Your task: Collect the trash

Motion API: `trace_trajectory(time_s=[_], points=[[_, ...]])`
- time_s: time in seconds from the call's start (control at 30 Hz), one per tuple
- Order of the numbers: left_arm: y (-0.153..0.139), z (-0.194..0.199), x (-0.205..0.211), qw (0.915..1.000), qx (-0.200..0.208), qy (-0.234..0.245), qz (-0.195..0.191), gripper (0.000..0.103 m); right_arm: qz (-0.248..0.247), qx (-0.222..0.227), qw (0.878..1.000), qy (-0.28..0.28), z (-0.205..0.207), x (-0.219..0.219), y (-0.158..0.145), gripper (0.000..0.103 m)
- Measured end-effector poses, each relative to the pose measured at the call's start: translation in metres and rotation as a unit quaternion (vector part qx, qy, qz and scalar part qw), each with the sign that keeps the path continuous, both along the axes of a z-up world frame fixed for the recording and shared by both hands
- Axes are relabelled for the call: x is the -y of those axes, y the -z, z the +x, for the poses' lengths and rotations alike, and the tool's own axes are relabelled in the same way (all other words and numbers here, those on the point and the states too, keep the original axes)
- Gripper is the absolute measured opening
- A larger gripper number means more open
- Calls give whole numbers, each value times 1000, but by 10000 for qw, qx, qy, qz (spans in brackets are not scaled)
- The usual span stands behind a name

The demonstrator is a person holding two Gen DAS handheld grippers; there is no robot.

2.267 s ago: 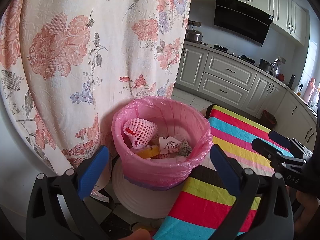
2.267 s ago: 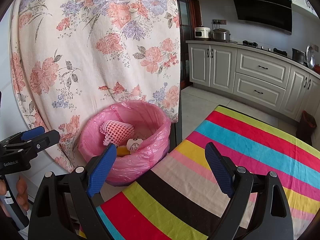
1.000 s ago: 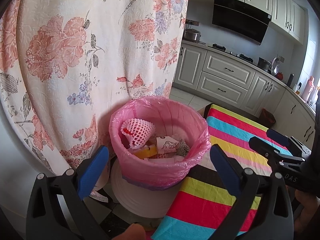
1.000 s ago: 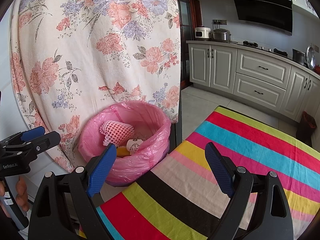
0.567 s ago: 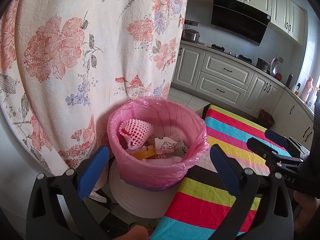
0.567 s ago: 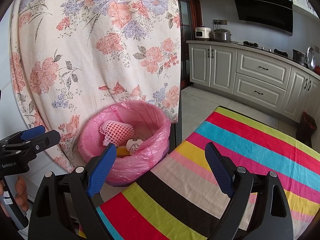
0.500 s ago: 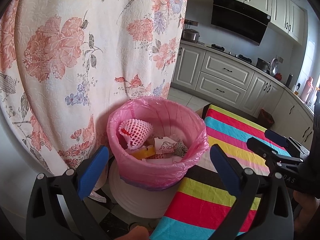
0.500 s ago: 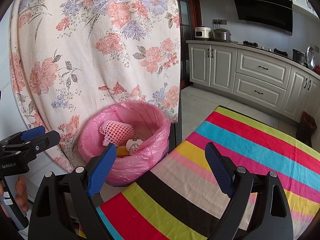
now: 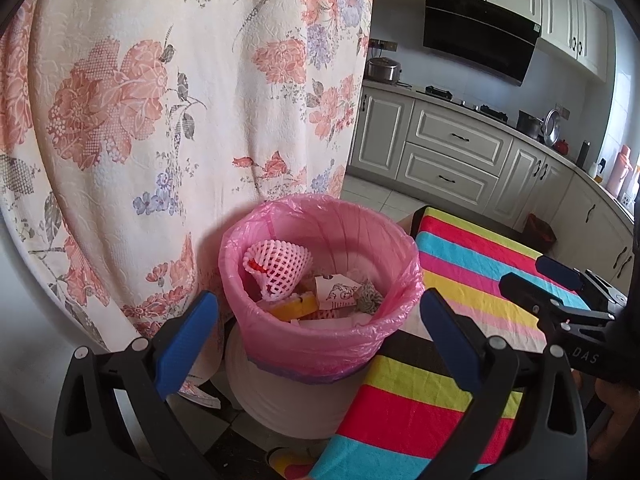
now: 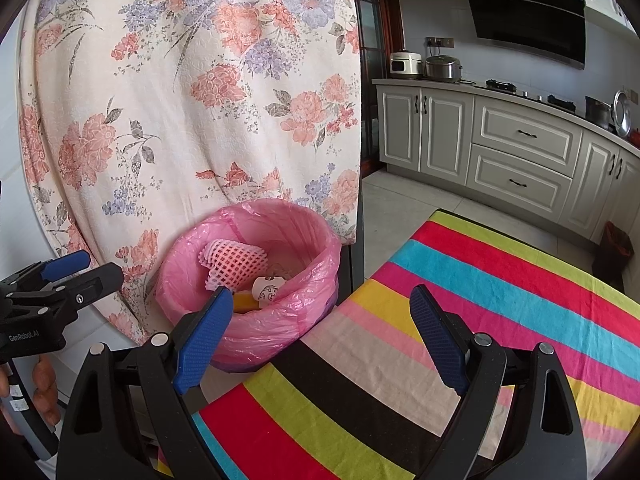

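A white bin lined with a pink bag [image 9: 256,332] stands beside the striped table; it also shows in the right wrist view [image 10: 280,320]. Inside lie a pink foam fruit net [image 9: 276,264], an orange piece [image 9: 296,304], printed paper [image 9: 336,292] and other scraps. My left gripper [image 9: 316,332] is open and empty, just short of the bin's near rim. My right gripper [image 10: 320,332] is open and empty above the table's corner, right of the bin. Each gripper shows in the other's view: the right one [image 9: 560,288], the left one [image 10: 64,276].
A floral curtain [image 9: 160,100] hangs close behind the bin. The table has a bright striped cloth [image 10: 480,300]. Kitchen cabinets [image 10: 520,152] and a range hood [image 10: 528,12] stand at the far wall across tiled floor.
The left gripper view has drifted slightly, so the bin sits a little left and lower. The right gripper has barely moved. Both jaws stay open.
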State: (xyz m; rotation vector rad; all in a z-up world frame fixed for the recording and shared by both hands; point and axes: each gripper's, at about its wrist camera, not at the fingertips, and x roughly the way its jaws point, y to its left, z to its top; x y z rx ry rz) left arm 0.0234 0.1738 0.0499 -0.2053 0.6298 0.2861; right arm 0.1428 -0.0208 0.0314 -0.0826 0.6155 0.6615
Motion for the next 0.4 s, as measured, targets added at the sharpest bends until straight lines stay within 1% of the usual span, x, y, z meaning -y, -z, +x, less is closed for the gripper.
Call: trace_trajectory(time_s=[0.4], points=[[1, 3, 1, 9999, -67, -19, 76, 98, -2, -11, 10000, -2, 0, 0, 1, 85]])
